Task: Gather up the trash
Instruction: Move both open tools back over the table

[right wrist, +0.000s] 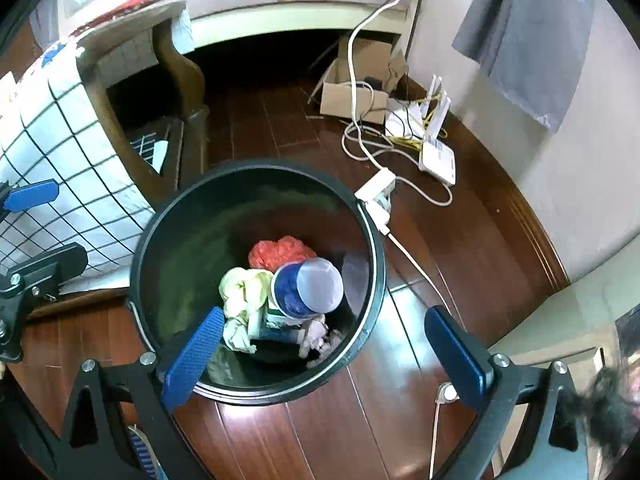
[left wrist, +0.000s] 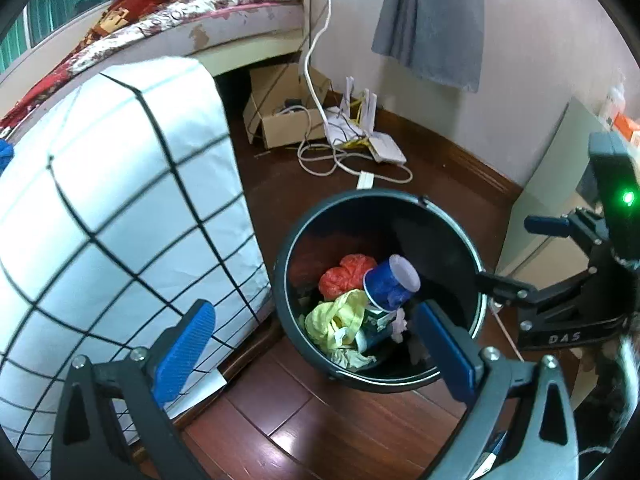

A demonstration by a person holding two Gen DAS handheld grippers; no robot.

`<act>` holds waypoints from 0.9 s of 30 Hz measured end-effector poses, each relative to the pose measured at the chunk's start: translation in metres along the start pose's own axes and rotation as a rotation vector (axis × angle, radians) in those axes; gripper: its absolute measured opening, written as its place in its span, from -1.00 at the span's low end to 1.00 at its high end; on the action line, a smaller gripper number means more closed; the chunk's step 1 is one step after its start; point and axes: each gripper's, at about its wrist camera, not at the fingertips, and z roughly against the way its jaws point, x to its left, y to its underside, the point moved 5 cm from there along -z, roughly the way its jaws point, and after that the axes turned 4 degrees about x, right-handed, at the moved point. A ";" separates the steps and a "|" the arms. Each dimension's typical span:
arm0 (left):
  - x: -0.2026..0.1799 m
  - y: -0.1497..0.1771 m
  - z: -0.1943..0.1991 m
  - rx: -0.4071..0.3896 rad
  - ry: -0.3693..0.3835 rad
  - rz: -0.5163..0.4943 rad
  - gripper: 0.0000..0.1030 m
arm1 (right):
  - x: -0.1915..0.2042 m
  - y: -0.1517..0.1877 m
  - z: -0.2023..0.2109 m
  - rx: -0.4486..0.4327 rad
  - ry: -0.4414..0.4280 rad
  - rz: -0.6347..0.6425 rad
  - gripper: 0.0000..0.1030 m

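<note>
Both the left gripper [left wrist: 316, 344] and right gripper [right wrist: 328, 354] stood wide and empty above the black bin [right wrist: 372, 248], where the blue paper cup [right wrist: 308, 288], probably light and crushable, lay on crumpled bags, best pinched gently across its wall.

A round black trash bin [right wrist: 374, 240] stands upright on the wooden floor. Inside lie a blue paper cup [right wrist: 308, 288] tipped bottom-up, a crumpled red bag [right wrist: 276, 254], a yellow bag [right wrist: 242, 286] and white scraps.
</note>
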 end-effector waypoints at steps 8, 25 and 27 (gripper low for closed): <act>0.009 -0.008 0.034 -0.064 -0.024 0.031 0.98 | 0.014 -0.020 0.042 -0.095 -0.030 -0.022 0.98; 0.080 -0.017 0.116 -0.247 -0.159 0.164 0.98 | 0.084 -0.086 0.115 -0.294 -0.005 -0.012 0.98; 0.095 -0.017 0.123 -0.263 -0.179 0.184 0.98 | 0.089 -0.094 0.121 -0.309 -0.013 -0.037 0.98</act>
